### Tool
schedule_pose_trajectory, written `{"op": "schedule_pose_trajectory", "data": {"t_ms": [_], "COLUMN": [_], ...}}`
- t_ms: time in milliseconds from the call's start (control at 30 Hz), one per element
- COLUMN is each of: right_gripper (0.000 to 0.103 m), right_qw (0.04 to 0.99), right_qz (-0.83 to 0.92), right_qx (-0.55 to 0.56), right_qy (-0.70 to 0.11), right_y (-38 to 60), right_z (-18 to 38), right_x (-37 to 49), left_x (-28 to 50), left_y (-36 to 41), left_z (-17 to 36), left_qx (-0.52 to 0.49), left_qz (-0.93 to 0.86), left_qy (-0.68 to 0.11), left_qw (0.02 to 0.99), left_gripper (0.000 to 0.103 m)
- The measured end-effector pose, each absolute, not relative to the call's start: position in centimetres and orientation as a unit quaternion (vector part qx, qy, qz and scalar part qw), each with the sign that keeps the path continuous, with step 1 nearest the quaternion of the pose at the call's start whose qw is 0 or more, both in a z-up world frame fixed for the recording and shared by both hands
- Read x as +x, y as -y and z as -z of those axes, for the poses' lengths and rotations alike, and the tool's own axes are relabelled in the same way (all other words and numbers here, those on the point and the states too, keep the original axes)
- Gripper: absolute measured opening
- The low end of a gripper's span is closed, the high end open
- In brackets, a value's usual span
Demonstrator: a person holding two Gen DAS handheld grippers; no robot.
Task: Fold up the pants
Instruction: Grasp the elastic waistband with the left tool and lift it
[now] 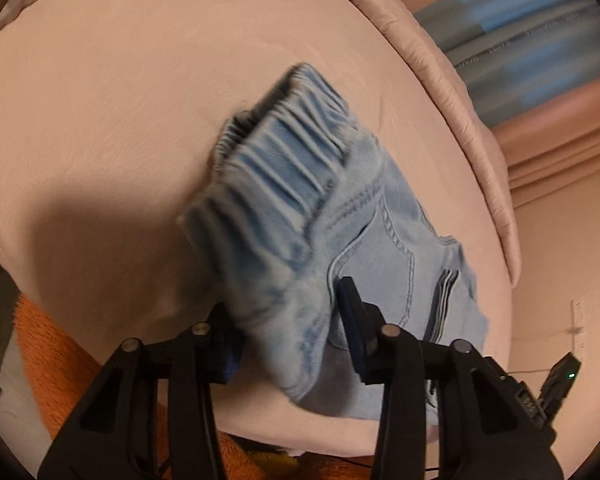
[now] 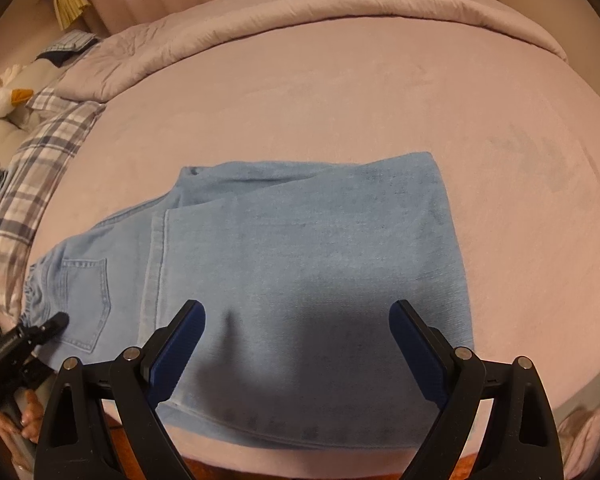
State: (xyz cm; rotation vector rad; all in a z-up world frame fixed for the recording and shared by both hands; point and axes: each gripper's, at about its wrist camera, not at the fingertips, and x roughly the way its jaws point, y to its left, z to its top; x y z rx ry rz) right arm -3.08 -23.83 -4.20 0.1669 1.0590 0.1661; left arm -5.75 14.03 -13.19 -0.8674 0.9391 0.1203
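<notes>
While the light-blue jeans (image 2: 300, 264) lie partly folded across the pink bedspread (image 2: 340, 92) at mid frame, the right gripper (image 2: 296, 344) hovers over the folded legs with its tongs spread wide, touching nothing. At lower centre of the left wrist view, the left gripper (image 1: 288, 328) is clamped on the elastic waistband (image 1: 276, 168), lifting it. A plaid pillow (image 2: 40, 152) and a plush duck (image 2: 4, 100) sit at far left, clear of the denim.

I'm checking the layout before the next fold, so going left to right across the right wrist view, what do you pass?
Plush duck toy → plaid cloth → left gripper at the waistband end → back pocket of the jeans → folded-over leg panel → bare pink bedspread.
</notes>
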Motion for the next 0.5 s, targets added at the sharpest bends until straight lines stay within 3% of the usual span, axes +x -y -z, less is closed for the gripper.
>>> {"op": "schedule_pose_trajectory", "data": {"t_ms": [267,500], "right_gripper": [0.093,0.093], "right_qw": [0.854,0.858], "right_qz": [-0.081,-0.074], "right_qx": [0.084,0.09], "right_qy": [-0.507,-0.501], "right_y": [23.9,24.1], "right_z": [4.3,4.0], "right_x": [-3.1,-3.1], "left_x": [-4.2,-4.0], "left_y": [-14.7,-11.8], "left_z": [13.4,8.0], "left_qx": [-0.422,-0.34], "left_qz": [-0.037,-0.032], "left_qy": [-0.433,-0.399], "left_qw": [0.796,0.851], "left_gripper": [0.029,0.025]}}
